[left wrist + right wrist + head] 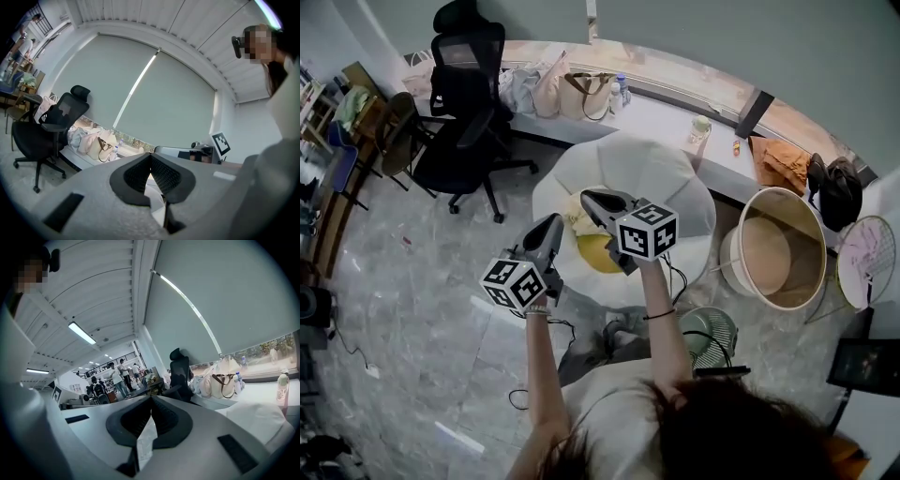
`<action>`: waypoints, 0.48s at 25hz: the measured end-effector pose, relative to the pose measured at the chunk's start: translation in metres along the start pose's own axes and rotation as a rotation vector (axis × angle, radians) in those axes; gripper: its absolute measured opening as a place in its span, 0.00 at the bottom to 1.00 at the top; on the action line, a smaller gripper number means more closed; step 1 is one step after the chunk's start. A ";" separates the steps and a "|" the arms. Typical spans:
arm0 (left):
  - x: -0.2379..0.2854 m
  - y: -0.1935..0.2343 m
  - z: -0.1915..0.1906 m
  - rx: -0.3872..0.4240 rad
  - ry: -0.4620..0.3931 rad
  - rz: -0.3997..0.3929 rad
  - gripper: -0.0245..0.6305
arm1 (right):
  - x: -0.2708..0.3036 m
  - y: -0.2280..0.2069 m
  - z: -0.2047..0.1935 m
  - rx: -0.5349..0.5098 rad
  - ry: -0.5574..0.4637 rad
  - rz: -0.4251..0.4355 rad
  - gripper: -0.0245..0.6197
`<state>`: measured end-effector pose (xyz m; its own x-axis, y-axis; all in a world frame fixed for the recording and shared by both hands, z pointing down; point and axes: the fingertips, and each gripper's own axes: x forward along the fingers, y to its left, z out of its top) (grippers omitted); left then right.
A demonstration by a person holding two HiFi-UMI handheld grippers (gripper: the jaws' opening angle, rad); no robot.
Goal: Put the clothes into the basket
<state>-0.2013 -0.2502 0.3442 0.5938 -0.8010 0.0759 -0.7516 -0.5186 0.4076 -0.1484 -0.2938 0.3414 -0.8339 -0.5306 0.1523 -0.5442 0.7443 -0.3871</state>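
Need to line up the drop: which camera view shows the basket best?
The head view: it looks down into the round basket, open-topped, on the floor right of the white beanbag. The left and right gripper views look elsewhere and show none of it.

Soft yellow cloth point(598, 253), glossy stone floor point(412, 281)

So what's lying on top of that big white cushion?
Clothes lie on the white cushion: a pale yellow garment and a bright yellow garment next to it. The right gripper and left gripper cover part of them, so the pile's full extent is hidden.
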 end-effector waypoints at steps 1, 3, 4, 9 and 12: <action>0.001 0.002 -0.001 -0.005 0.003 0.004 0.05 | 0.003 -0.002 -0.002 0.004 0.008 0.003 0.05; 0.003 0.007 -0.001 -0.007 0.009 0.011 0.05 | 0.008 -0.004 -0.004 0.010 0.021 0.009 0.05; 0.004 0.009 -0.001 -0.007 0.010 0.013 0.05 | 0.010 -0.005 -0.005 0.013 0.023 0.011 0.05; 0.015 0.019 -0.005 -0.019 0.040 0.012 0.05 | 0.019 -0.018 -0.007 0.042 0.023 -0.002 0.05; 0.021 0.029 -0.007 -0.035 0.063 0.007 0.05 | 0.027 -0.025 -0.006 0.066 0.020 -0.012 0.05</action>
<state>-0.2085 -0.2804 0.3639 0.6060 -0.7839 0.1353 -0.7462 -0.5013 0.4381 -0.1577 -0.3241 0.3609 -0.8295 -0.5302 0.1753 -0.5473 0.7094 -0.4442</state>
